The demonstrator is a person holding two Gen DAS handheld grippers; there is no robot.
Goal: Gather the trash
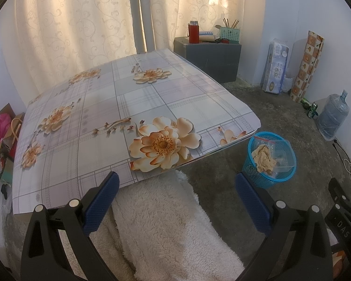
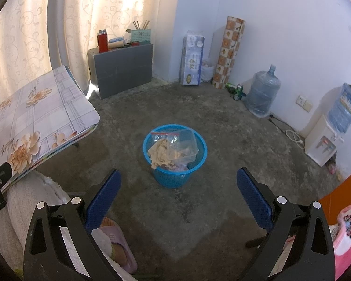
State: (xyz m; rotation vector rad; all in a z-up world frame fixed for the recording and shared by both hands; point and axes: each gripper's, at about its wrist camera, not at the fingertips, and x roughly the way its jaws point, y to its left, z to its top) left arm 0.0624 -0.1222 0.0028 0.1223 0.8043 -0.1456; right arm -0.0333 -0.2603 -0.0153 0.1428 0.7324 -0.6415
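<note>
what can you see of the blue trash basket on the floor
The blue trash basket is a small round bin of perforated plastic mesh with a solid rim, standing upright on the bare concrete floor just off the corner of the floral-covered table. It holds a crumpled tan paper wad, a clear plastic container and a zip bag with a red strip. Neither gripper touches it.

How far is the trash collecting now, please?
Mostly done, it seems: the blue basket on the floor holds a crumpled paper, a clear box and a zip bag. The flowered table shows no trash. Left tool and right tool are open, holding nothing.
</note>
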